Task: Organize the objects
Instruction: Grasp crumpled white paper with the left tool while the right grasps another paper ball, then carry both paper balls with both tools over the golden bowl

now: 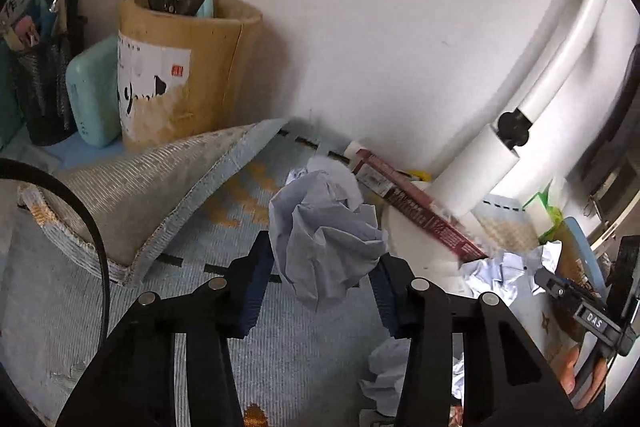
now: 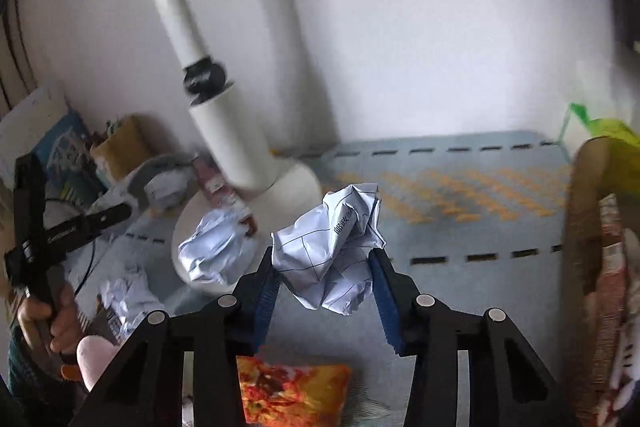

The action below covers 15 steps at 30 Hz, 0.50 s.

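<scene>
Between the blue pads of the left tool point(image 1: 322, 291) sits a crumpled paper ball point(image 1: 324, 239), pinched at its lower sides and lifted off the woven mat point(image 1: 224, 195) that covers the counter, so the wad can be carried rather than pushed. The right tool point(image 2: 324, 291) is likewise clamped on a second crumpled sheet with ruled lines point(image 2: 332, 251), held clear of the mat for the same reason. More paper wads point(image 2: 216, 251) lie on and beside the round white lamp base point(image 2: 288, 187), apparently awaiting collection. At the back corner a cardboard pen holder point(image 1: 180, 67) keeps pens upright against the wall, with a mint-green case point(image 1: 94, 91) leaning beside it. One mat corner point(image 1: 132, 187) is curled upward. A brown bag point(image 2: 588, 227) at the right edge may be the waste receptacle, though its contents are blurred.
</scene>
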Each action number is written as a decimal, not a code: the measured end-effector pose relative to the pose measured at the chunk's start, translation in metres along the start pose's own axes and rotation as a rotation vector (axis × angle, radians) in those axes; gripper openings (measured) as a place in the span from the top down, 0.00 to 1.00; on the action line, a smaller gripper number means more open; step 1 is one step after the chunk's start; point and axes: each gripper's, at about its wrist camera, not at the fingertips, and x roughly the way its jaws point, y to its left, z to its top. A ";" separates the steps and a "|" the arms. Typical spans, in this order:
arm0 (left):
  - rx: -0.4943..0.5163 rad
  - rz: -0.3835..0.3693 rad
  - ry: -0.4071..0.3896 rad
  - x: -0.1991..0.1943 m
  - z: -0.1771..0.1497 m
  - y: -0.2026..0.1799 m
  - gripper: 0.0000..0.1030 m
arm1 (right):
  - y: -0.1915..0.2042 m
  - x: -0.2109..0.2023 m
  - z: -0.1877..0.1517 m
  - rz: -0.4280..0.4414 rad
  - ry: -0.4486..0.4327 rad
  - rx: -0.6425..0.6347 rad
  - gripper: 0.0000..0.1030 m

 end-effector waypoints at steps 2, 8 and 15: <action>0.005 0.008 -0.002 -0.006 -0.003 -0.002 0.58 | -0.003 -0.003 0.003 0.000 -0.008 0.019 0.57; 0.012 0.021 -0.001 -0.026 -0.013 -0.017 0.58 | 0.001 -0.045 0.004 0.016 -0.024 0.060 0.57; 0.131 0.061 -0.020 -0.106 -0.050 -0.070 0.58 | 0.018 -0.134 -0.042 -0.023 -0.030 -0.023 0.57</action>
